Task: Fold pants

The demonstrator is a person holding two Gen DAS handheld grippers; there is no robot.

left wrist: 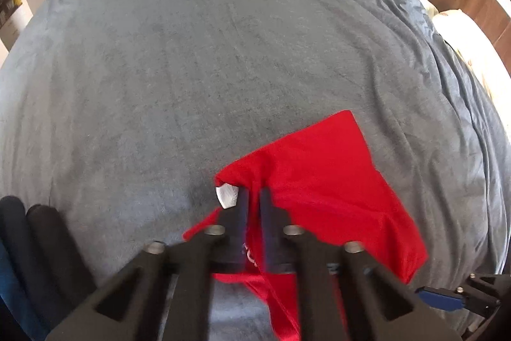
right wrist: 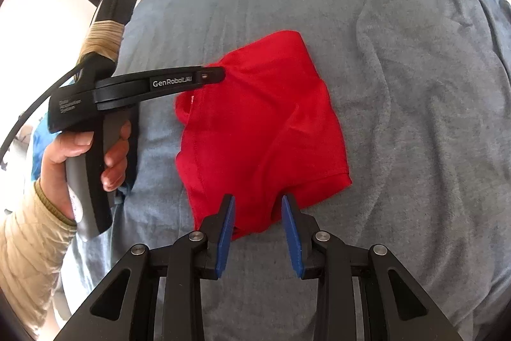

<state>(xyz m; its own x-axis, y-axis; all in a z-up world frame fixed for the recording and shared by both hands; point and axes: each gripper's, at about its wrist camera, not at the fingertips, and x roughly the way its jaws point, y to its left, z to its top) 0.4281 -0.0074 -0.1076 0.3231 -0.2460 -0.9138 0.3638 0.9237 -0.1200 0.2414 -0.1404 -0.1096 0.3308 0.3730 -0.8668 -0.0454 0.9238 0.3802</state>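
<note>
Now we've got the left gripper [left wrist: 254, 197] pinching the red pants [right wrist: 262, 130] on the grey blanket [right wrist: 399, 85] while the right gripper [right wrist: 258, 200] straddles their near edge spread — lift now and one side drags, skewing the fold.

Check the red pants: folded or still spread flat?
Folded. The red pants lie as a compact, layered bundle on the grey blanket, no full legs stretched out. How many folds, cannot tell.

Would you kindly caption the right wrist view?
Left gripper pinches red pants on grey blanket; right gripper open.
</note>
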